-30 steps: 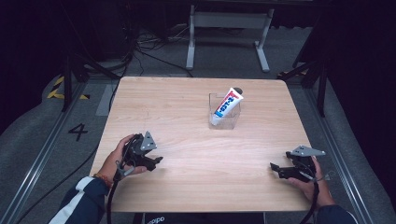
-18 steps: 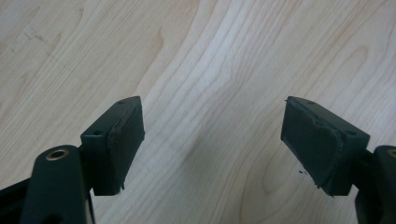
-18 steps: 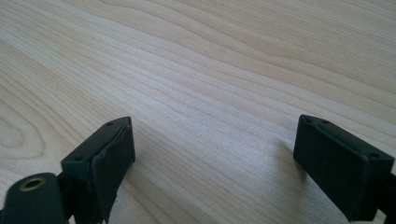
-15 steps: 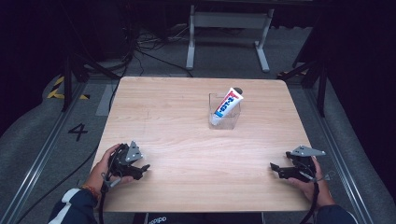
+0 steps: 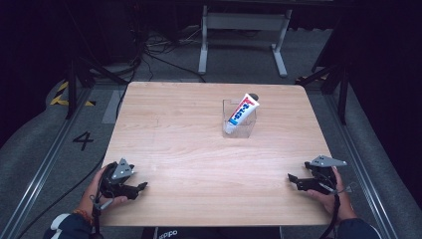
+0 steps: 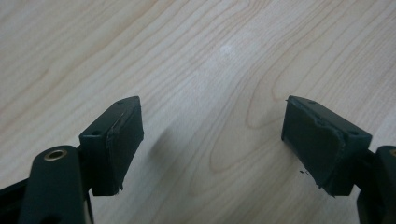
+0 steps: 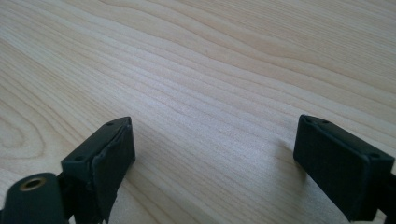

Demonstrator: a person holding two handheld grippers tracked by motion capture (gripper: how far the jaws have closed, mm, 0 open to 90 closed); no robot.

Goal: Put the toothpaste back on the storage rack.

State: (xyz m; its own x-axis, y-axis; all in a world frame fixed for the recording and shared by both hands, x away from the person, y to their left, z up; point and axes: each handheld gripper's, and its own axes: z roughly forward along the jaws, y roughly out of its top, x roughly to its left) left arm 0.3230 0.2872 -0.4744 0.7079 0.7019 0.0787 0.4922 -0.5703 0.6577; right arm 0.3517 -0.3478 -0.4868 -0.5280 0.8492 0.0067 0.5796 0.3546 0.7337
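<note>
Clear box point(image 5: 239, 122) with toothpaste tube point(image 5: 241, 110), alone mid-table point(image 5: 199, 164).

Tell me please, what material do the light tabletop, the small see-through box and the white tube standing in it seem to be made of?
The light tabletop looks like pale wood or wood-look laminate with a matt finish: grain lines run across it. The small see-through box seems to be clear plastic or acrylic, perhaps glass: the table shows through its walls. The white tube with red and blue print looks like soft plastic, though its surface is too small to judge.
</note>
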